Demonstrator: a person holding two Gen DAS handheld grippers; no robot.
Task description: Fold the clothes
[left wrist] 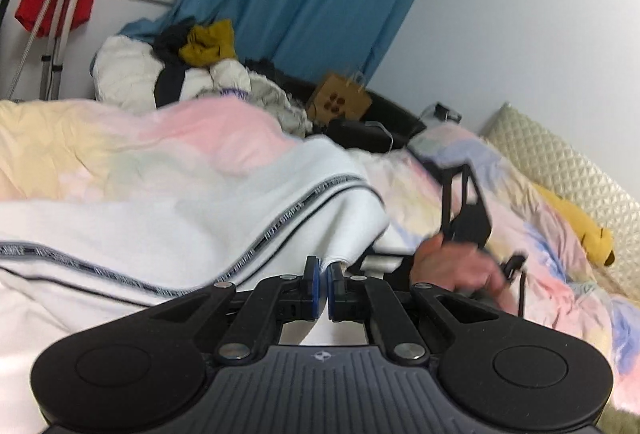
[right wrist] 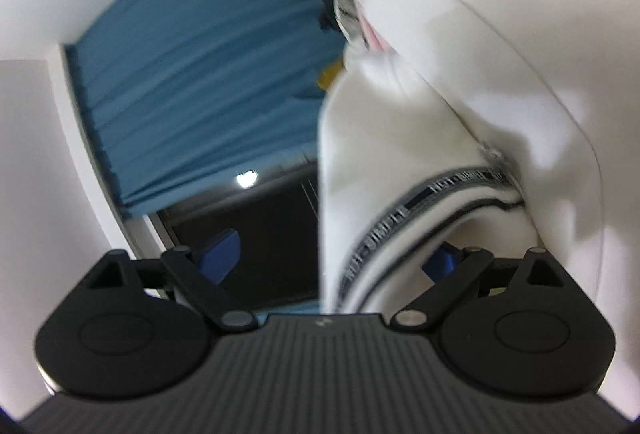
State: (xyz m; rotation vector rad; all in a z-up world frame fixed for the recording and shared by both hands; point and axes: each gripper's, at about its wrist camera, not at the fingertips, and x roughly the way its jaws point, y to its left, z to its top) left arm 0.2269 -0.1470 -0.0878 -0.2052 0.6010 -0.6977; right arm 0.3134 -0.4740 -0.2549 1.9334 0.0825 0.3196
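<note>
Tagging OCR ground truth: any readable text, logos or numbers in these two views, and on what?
Printed stripe on the white garment: repeated lettering, too blurred to read for sure in either view.
Brown paper bag: dark dot pattern, no words.
Left gripper body: small round emblem, no readable text.
Nothing else legible.

The left gripper [left wrist: 324, 280] pinches an edge of the white garment with lettered dark trim [left wrist: 168, 226], draped ahead-left over a pastel quilt [left wrist: 132, 142]; a hand [left wrist: 460, 268] is just right.
</note>
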